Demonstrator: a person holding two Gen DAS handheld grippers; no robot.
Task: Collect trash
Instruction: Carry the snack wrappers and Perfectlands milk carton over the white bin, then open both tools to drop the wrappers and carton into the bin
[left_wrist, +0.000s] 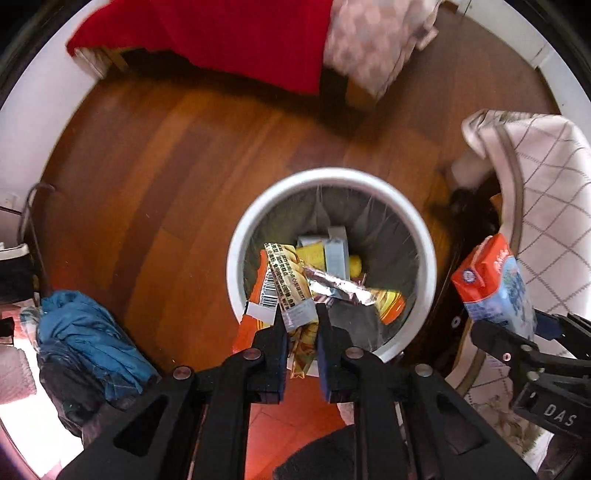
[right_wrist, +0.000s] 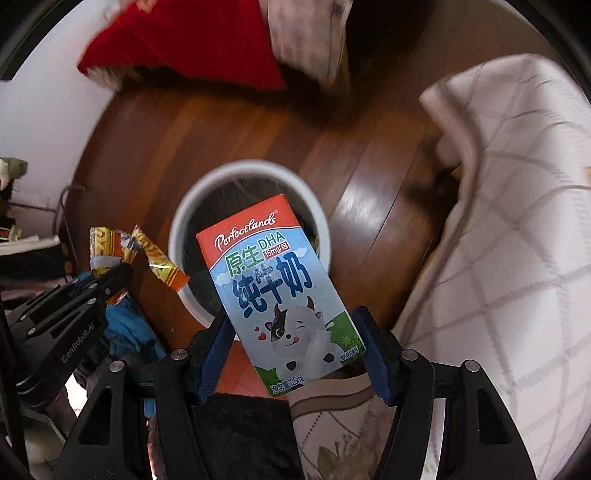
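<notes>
— Two grippers over the white bin (left_wrist: 421, 236)?
— Yes. The left gripper (left_wrist: 301, 314) pinches a crumpled snack wrapper (left_wrist: 291, 291), jaws nearly closed; the right gripper (right_wrist: 295, 350) clamps a milk carton (right_wrist: 275, 284) across wide jaws above the rim.

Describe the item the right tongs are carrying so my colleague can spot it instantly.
Find the round white bin on the wooden floor. Just above its opening, gripped between the blue pads of the right tongs, is a small milk carton. Unlike the crinkled snack wrappers beside it, it is a rigid box with a red top and cartoon cow.
</notes>
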